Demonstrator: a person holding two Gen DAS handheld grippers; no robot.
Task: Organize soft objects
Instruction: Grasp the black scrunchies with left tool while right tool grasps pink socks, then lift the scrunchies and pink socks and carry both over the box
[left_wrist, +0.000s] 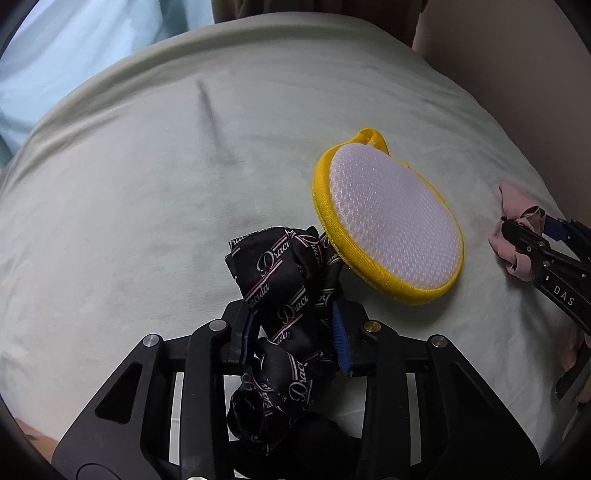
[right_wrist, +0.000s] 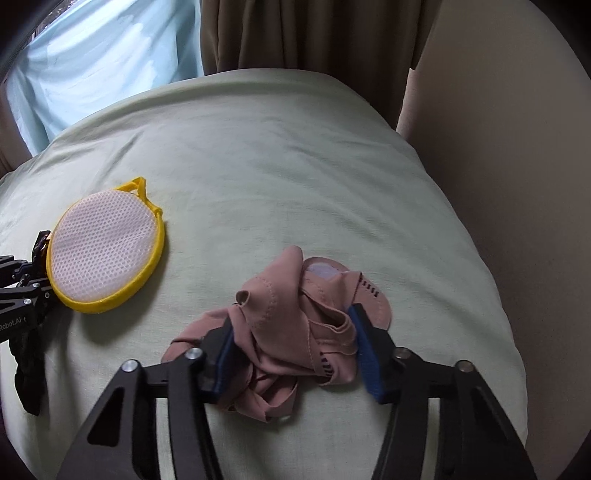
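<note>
The left claw is clamped on a crumpled black printed cloth, its 2 blue pads pressing the fabric from both sides, the cloth's tail bunched back between the arms; the right claw has closed in on a rumpled pink garment, both pads touching its folds. Between the 2 bundles, on the pale green bed cover, lies a round white mesh pad with a yellow rim and loop, its edge touching the black cloth; brown curtains hang behind the bed.
</note>
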